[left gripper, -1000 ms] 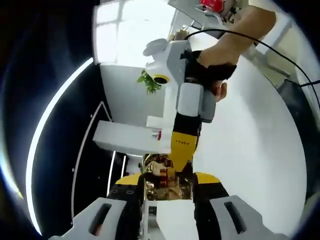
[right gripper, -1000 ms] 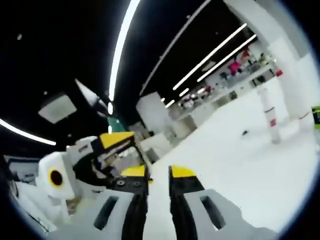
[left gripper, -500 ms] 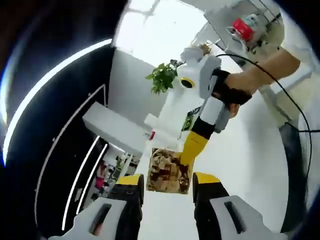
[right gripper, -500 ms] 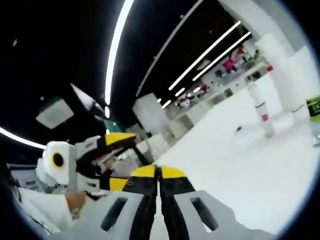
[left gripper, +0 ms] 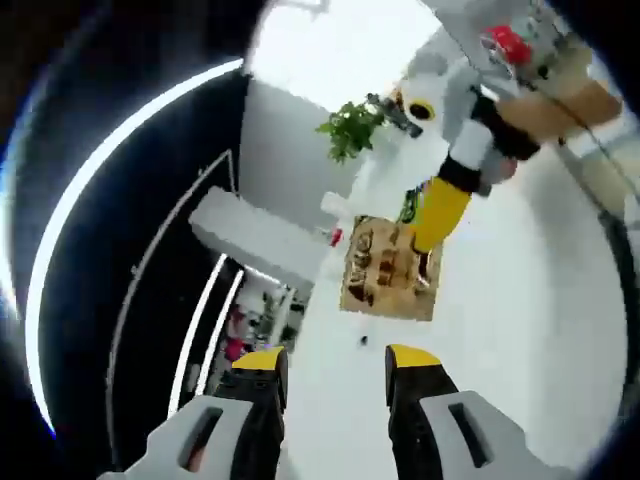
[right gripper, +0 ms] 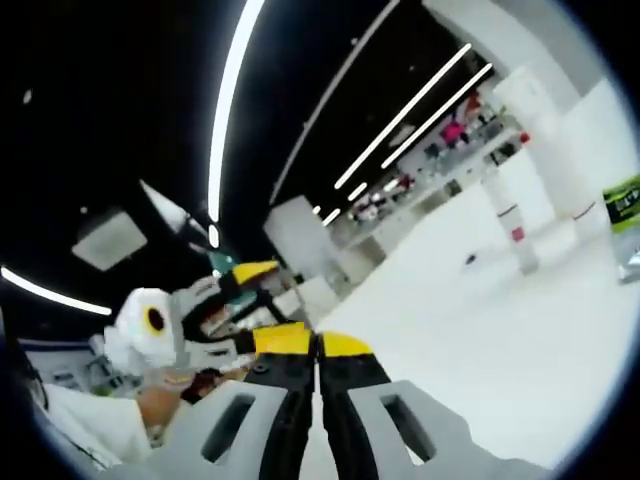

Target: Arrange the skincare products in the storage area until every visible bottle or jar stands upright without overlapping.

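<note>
Brown and patterned, the box (left gripper: 388,268) lies flat on the white worktop (left gripper: 520,330), beside the right gripper (left gripper: 443,212). The left gripper (left gripper: 332,362) has open, empty jaws; the right gripper's jaws are closed on nothing. One tall bottle (right gripper: 505,217) stands upright far off. Arranging looks barely begun.

A white tabletop (left gripper: 520,300) carries the things in the left gripper view, and a brown patterned box (left gripper: 388,268) lies flat on it near the centre, toward 12 o'clock from the jaws. In the right gripper view, a slim white tube (right gripper: 507,218) with a red band stands on the same white surface at 2 o'clock, with a green-labelled container (right gripper: 625,205) at 3 o'clock by the edge.
</note>
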